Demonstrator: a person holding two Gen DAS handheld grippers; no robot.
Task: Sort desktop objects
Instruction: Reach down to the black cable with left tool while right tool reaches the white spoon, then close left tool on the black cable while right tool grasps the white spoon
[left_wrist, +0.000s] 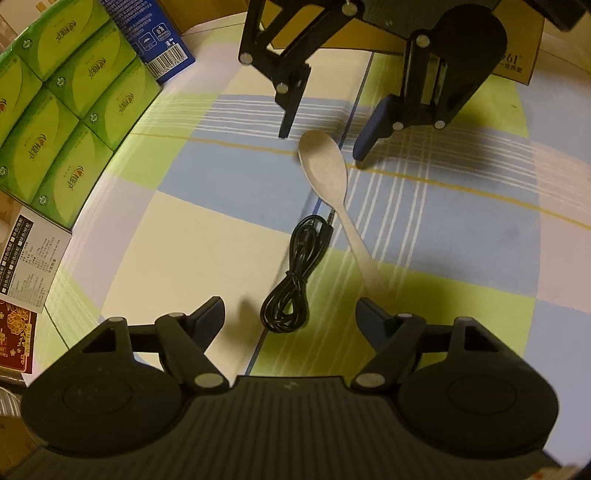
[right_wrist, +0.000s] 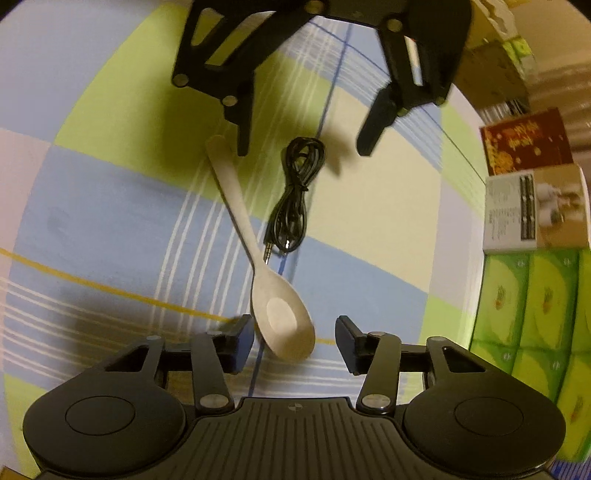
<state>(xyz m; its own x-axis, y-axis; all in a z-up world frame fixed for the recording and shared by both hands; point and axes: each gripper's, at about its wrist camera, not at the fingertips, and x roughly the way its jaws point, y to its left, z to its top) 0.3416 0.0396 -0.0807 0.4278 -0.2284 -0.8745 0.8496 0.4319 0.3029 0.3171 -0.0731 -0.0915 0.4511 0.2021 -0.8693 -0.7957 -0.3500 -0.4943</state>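
- The left gripper (left_wrist: 290, 314) hangs low over the checked cloth (left_wrist: 461, 229), its tongs spread; the black cable's (left_wrist: 291, 280) lower loop lies between the fingertips, untouched.
- The end of the pale spoon's (left_wrist: 325, 170) handle sits just beside this gripper's right finger (left_wrist: 373, 317) (whether they touch is unclear).
- The right gripper (right_wrist: 295, 341) faces the other way, tongs apart on either side of the spoon's bowl, with gaps on both sides; nothing is pinched.
- The spoon lies flat on the cloth, running diagonally between the two grippers, with the bundled cable just beside its handle and the cable's plug (right_wrist: 269, 250) near the neck.
- Green tissue packs (left_wrist: 55, 110) are stacked along the cloth's edge.
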